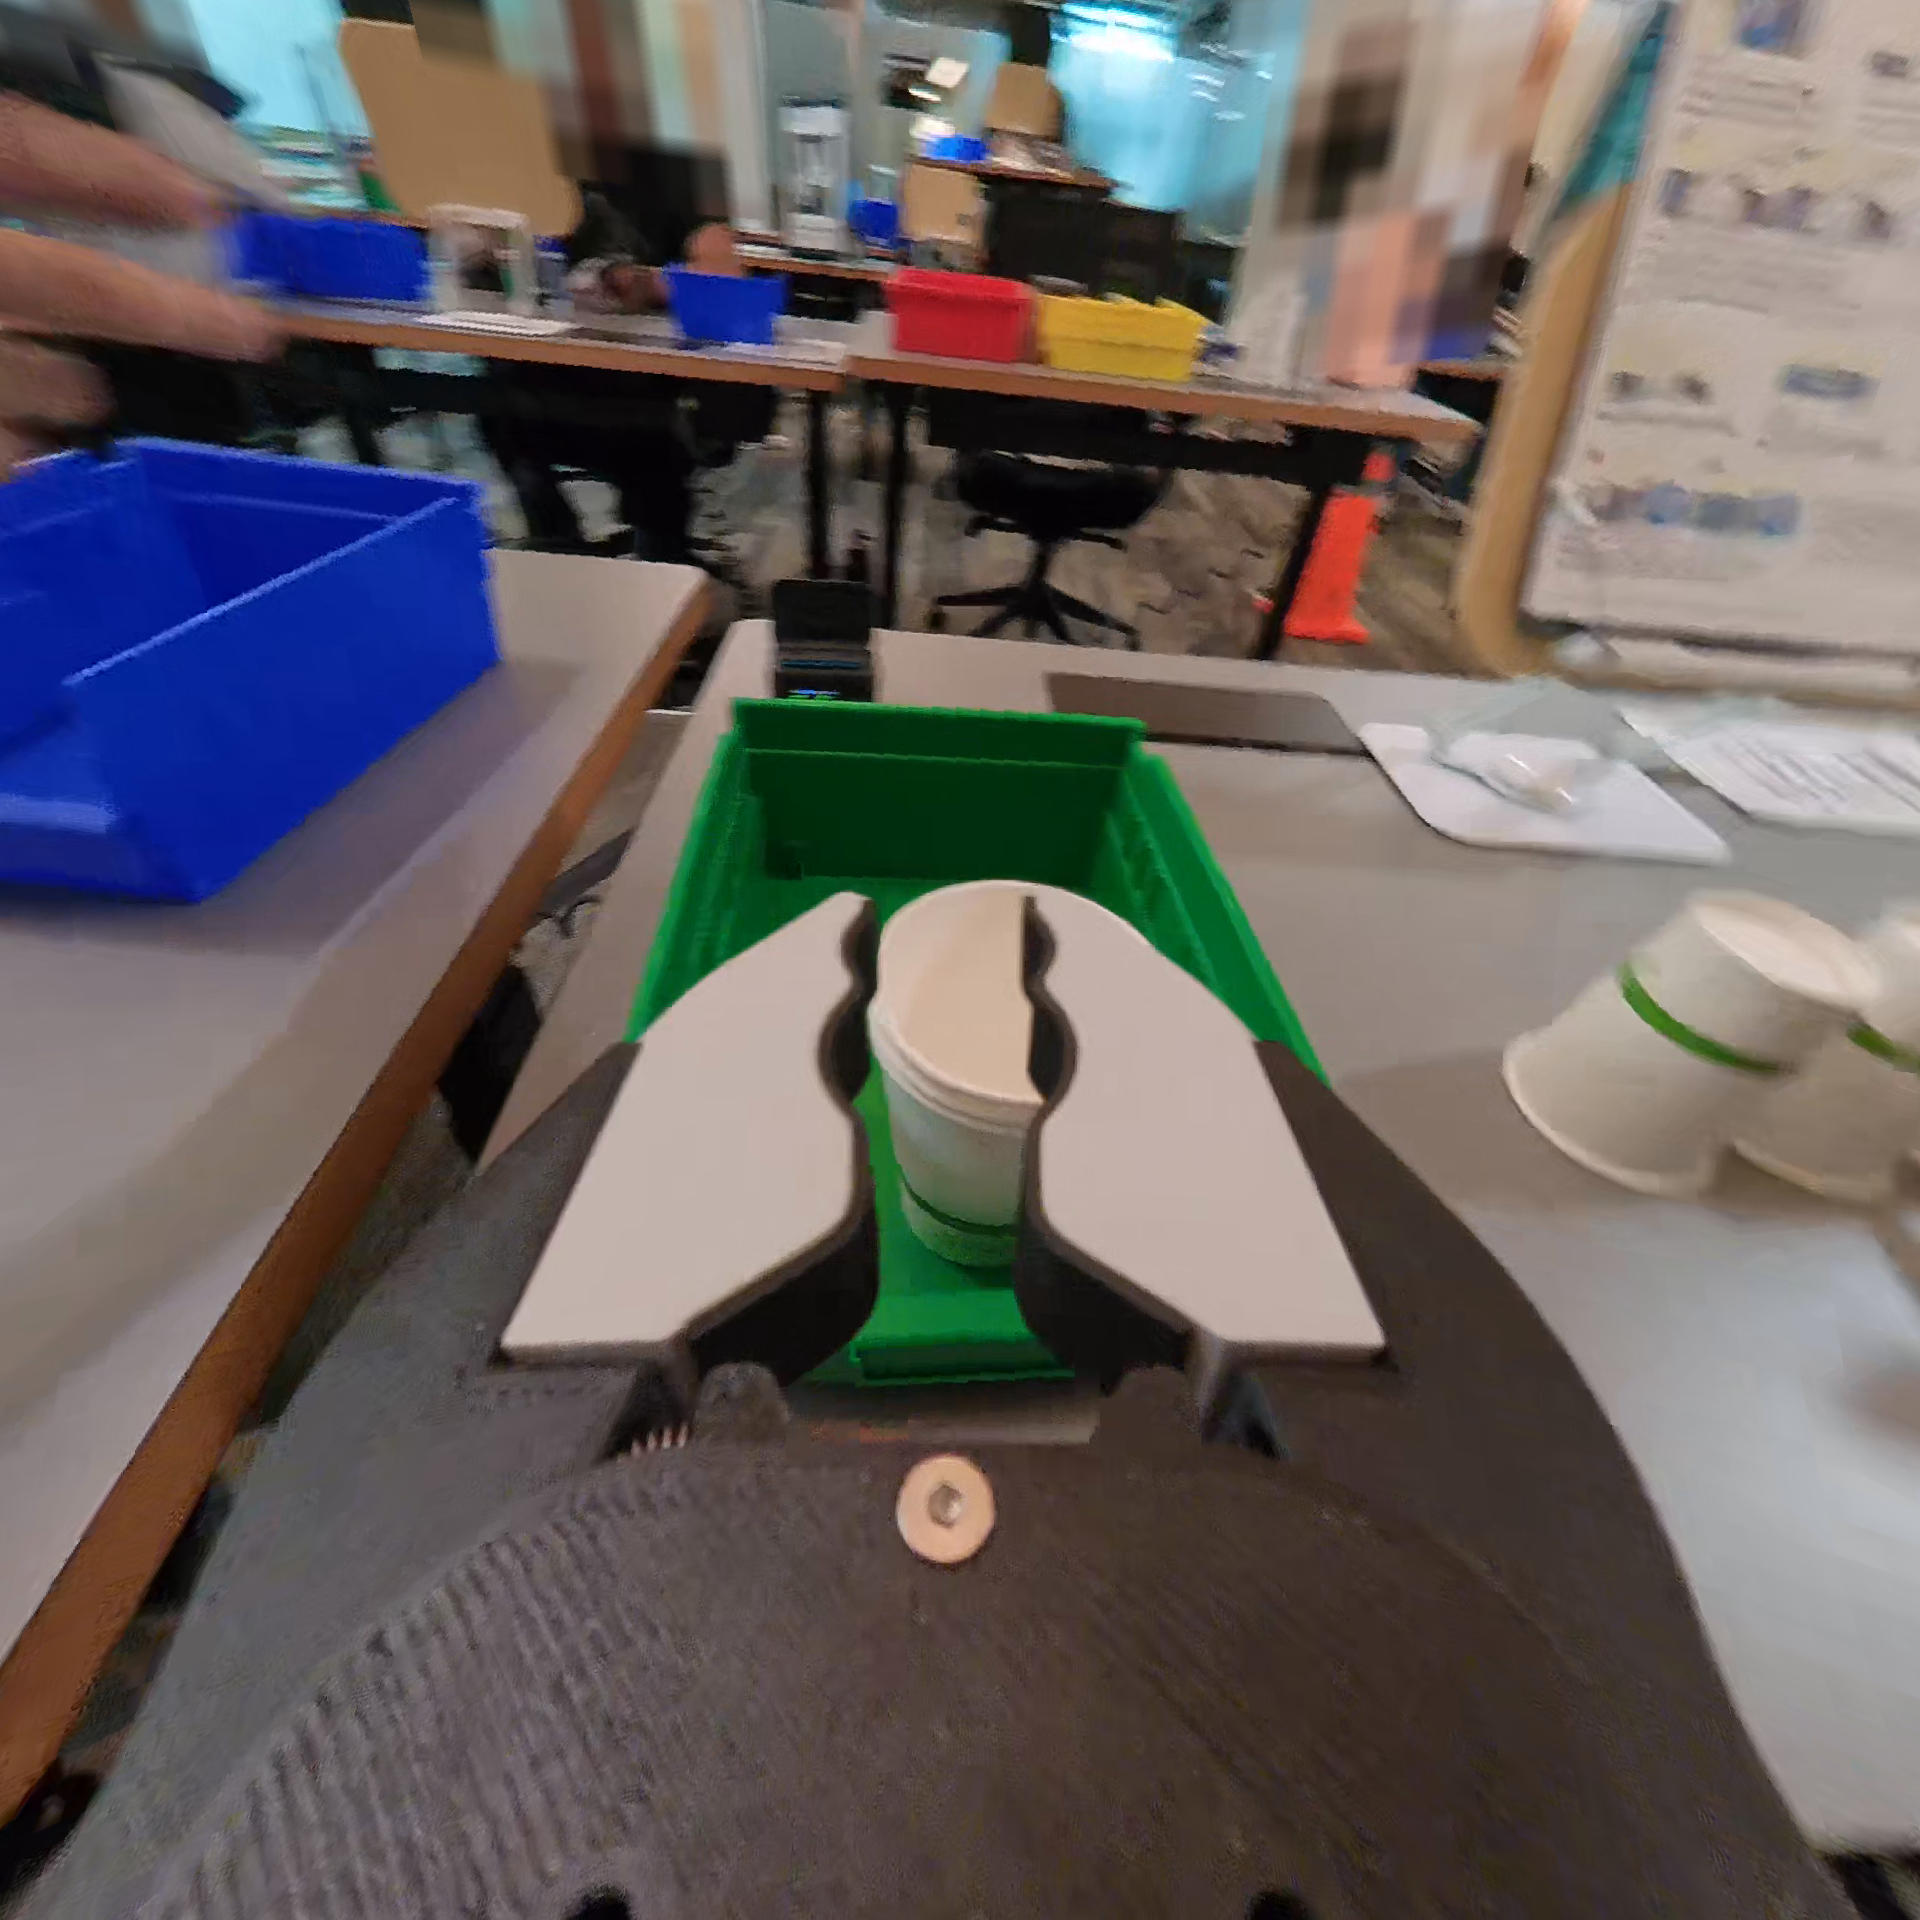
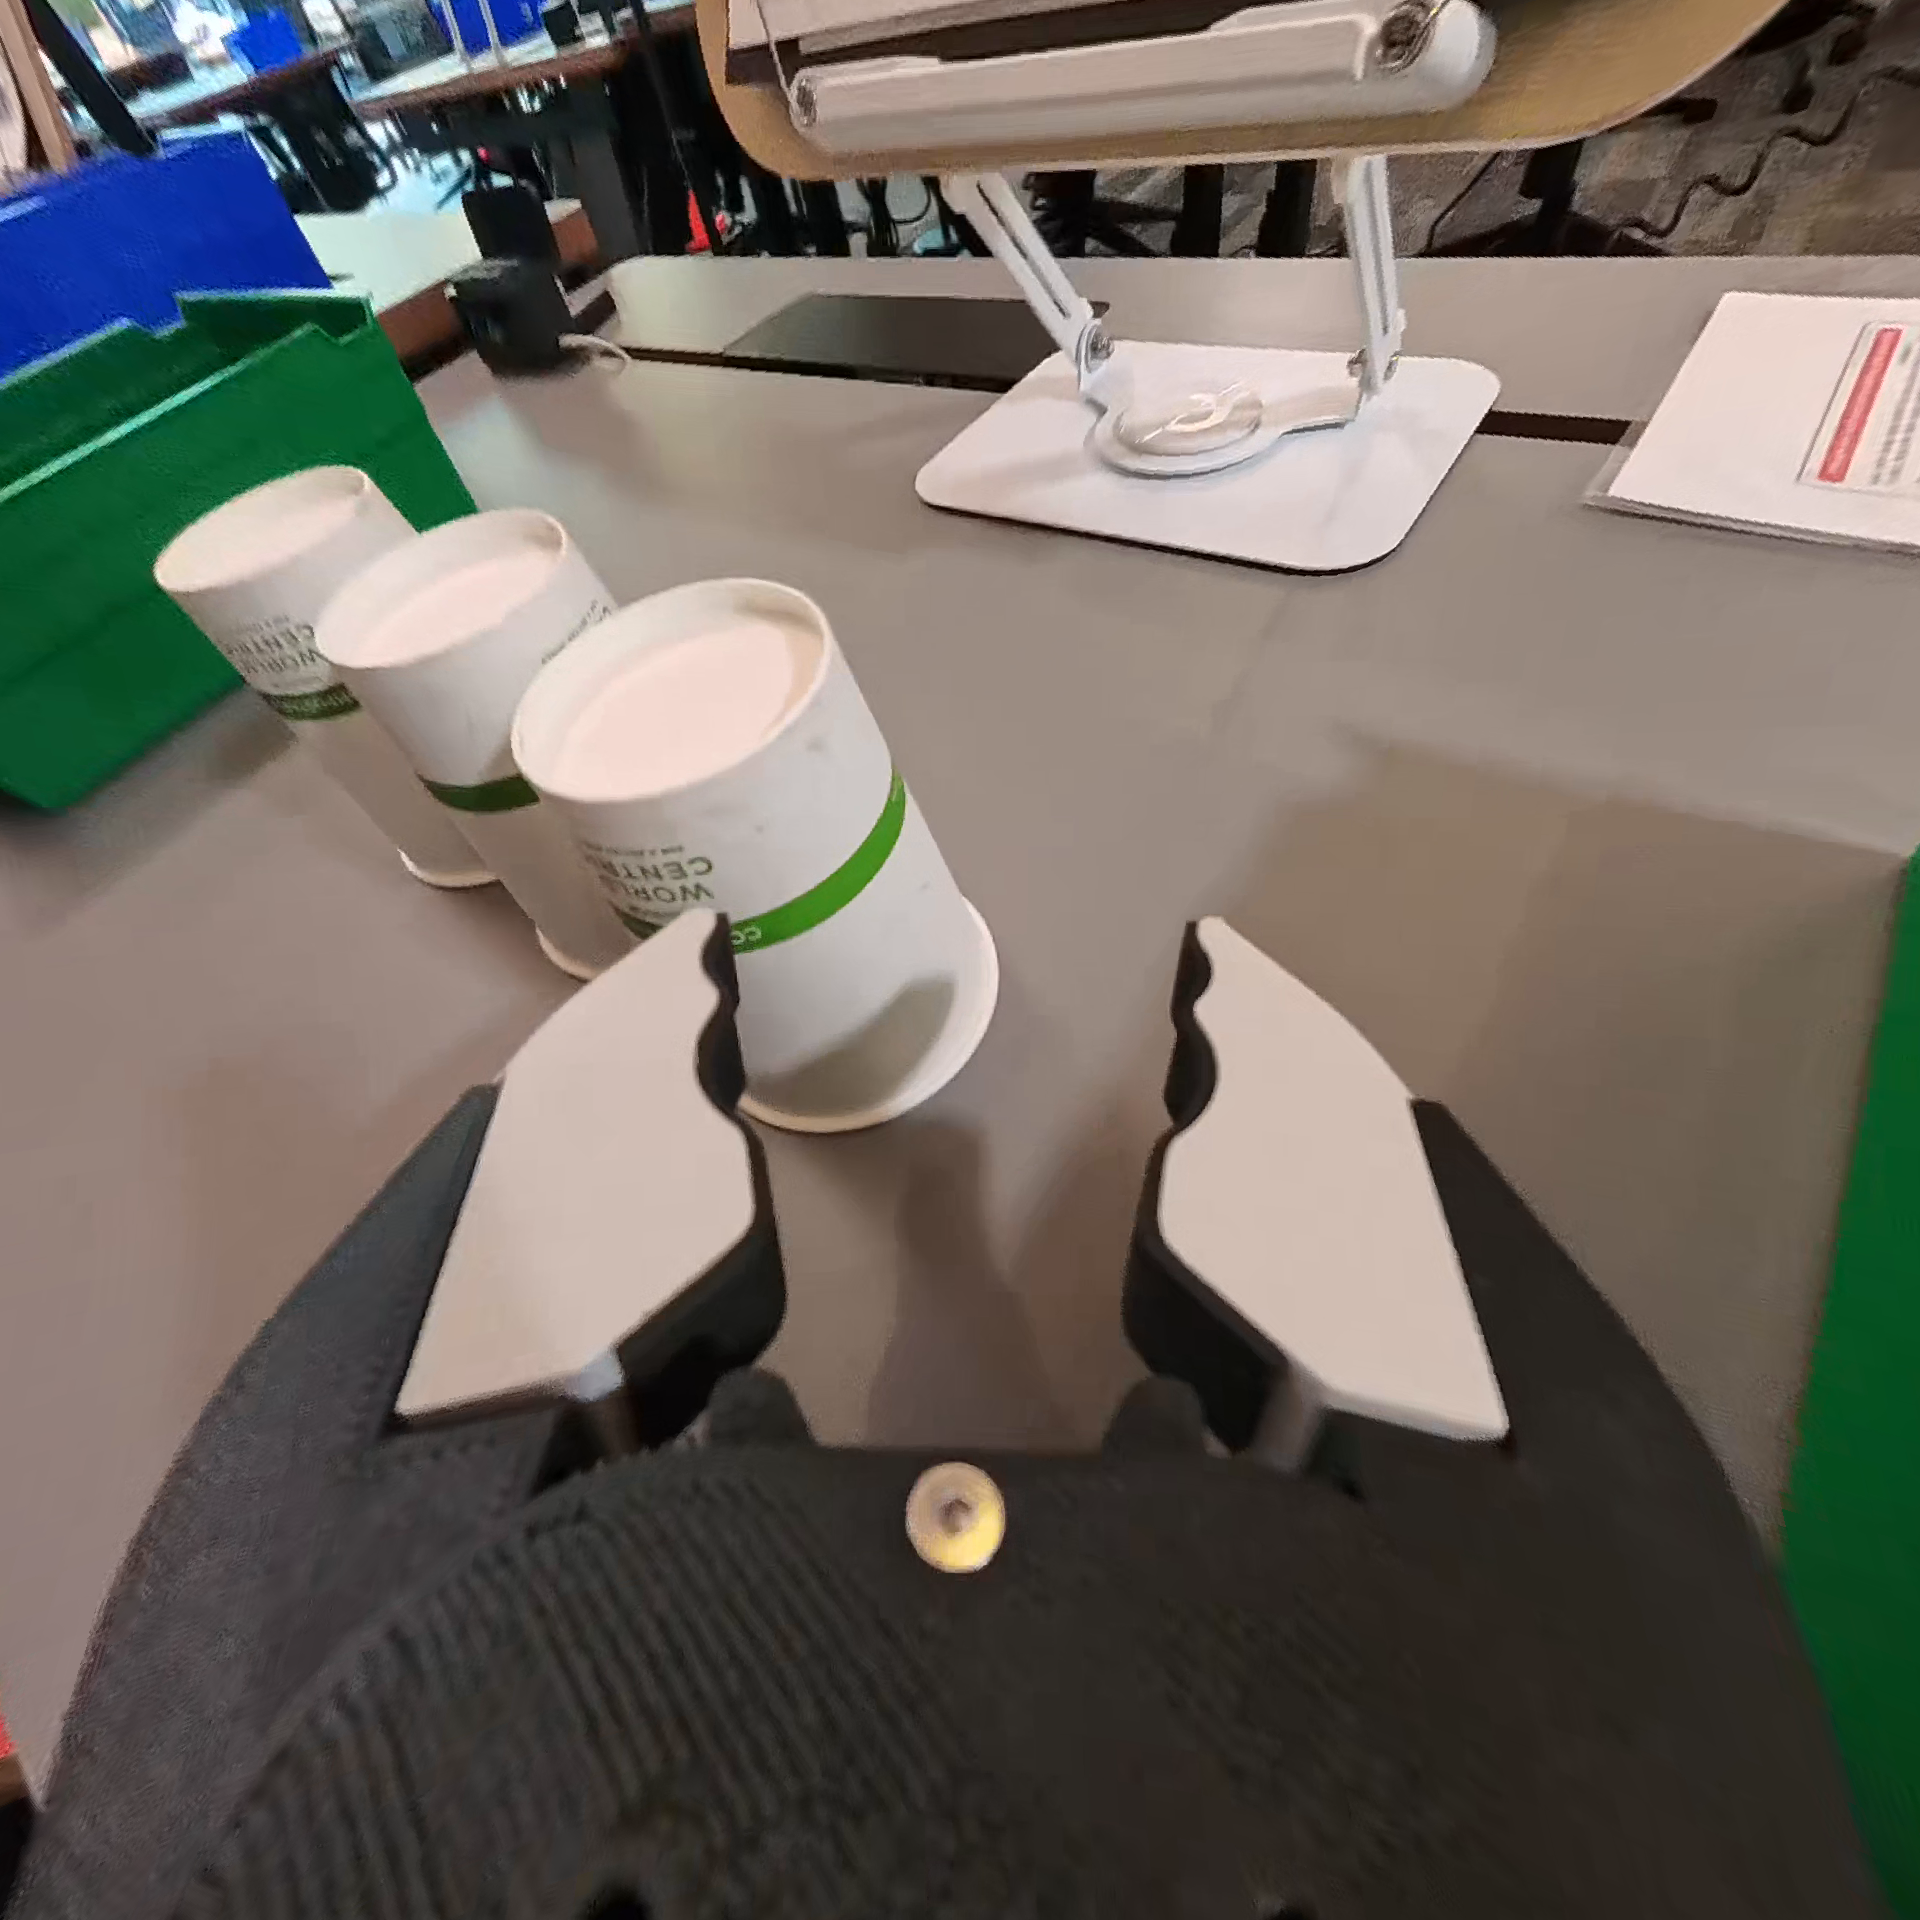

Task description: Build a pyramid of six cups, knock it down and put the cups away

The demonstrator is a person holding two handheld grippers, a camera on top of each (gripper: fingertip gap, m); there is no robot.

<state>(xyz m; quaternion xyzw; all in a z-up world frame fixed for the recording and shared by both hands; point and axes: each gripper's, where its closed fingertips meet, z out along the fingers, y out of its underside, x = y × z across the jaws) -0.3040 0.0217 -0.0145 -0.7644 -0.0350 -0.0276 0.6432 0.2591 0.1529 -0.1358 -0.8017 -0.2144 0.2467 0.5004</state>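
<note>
My left gripper (image 1: 948, 914) is shut on a stack of white paper cups (image 1: 961, 1081) with a green band, held upright above the inside of a green bin (image 1: 935, 800). My right gripper (image 2: 954, 935) is open and empty just above the grey table (image 2: 1351, 779). Its left finger (image 2: 623, 1122) is next to the nearest of three upside-down white paper cups (image 2: 748, 831), (image 2: 468, 665), (image 2: 275, 582) with green bands, which stand in a row toward the green bin (image 2: 125, 478). Upside-down cups (image 1: 1704, 1049) also show at the right in the left wrist view.
A blue bin (image 1: 239, 665) sits on the neighbouring table to the left. A white stand (image 2: 1216, 457) with a board on it is at the back, with papers (image 2: 1766, 416) to its right. Another green wall (image 2: 1870, 1351) is at the right edge. Tables with coloured bins, a chair and an orange cone lie behind.
</note>
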